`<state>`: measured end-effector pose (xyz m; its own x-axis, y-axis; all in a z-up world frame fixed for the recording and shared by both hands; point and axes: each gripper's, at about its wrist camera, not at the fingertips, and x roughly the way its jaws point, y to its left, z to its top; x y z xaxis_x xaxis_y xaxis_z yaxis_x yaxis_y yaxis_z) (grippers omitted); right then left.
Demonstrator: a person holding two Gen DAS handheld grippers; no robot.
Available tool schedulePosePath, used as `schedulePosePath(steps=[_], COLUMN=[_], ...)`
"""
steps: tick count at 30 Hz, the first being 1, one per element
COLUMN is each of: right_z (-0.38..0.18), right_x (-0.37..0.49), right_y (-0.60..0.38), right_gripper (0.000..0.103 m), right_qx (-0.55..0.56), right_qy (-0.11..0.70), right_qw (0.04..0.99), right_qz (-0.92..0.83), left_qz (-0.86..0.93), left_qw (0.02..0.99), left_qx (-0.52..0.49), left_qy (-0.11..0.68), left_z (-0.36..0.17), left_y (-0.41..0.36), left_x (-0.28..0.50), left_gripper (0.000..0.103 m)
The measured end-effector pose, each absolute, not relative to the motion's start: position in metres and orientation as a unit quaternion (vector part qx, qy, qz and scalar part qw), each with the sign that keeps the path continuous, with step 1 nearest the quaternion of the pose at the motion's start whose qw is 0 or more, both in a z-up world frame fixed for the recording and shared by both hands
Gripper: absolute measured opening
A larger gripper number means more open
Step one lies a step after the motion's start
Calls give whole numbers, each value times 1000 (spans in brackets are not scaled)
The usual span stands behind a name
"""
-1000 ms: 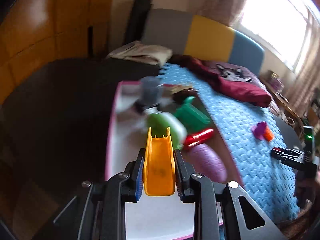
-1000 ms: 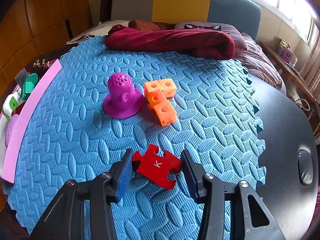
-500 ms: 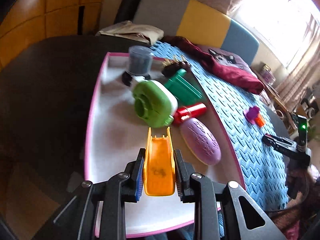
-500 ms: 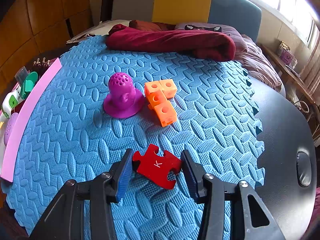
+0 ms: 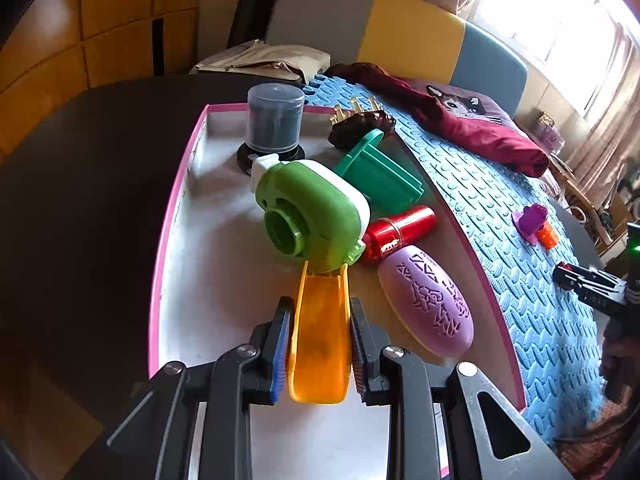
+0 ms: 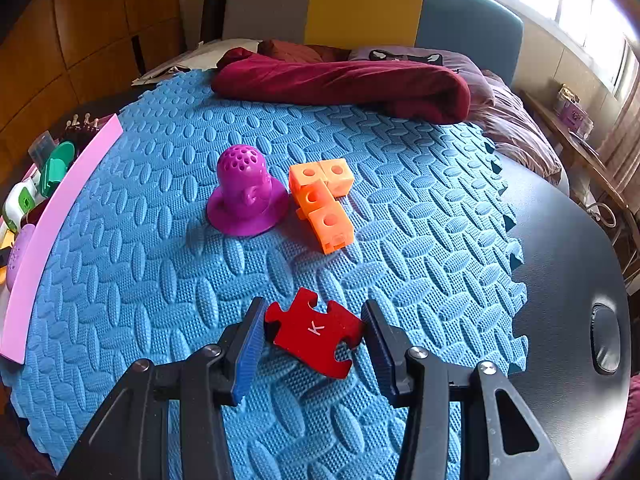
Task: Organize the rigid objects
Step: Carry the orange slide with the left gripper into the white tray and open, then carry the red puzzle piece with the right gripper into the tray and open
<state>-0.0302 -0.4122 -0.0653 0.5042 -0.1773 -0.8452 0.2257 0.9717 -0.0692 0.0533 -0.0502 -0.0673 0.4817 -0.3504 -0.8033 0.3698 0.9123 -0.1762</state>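
Jaws of my left gripper [image 5: 319,320] are squeezed shut on an orange scoop [image 5: 319,344], held over the white floor of the pink-edged tray [image 5: 168,232], with its tip just by the green toy [image 5: 310,216]. On my right gripper [image 6: 314,330] the jaws sit partly open around a red puzzle piece [image 6: 314,330] lying on the blue mat [image 6: 168,280]; I can't tell if the pads press it. Further off stand a purple cup [image 6: 246,196] and orange blocks [image 6: 322,200].
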Motion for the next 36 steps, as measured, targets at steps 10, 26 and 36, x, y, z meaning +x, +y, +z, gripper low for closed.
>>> schedulePosePath(steps=[10,26,36], right_z=[-65,-64,-63], right_x=[-30,-29,-29], right_y=[-411,-408,-384], right_gripper=[48,48,48], right_qx=[18,53,49], right_qy=[486,495,501], right_qw=[866,861,862], right_qz=[-119,-104,-64], left_qz=[-187,-163,-154], left_qw=[877,895,899], left_qx=[17,20,18], left_qy=[442,415,409], left_z=[-55,-35,-31], left_y=[-35,-20,-15], left_x=[45,32,31], left_gripper=[43,43,43])
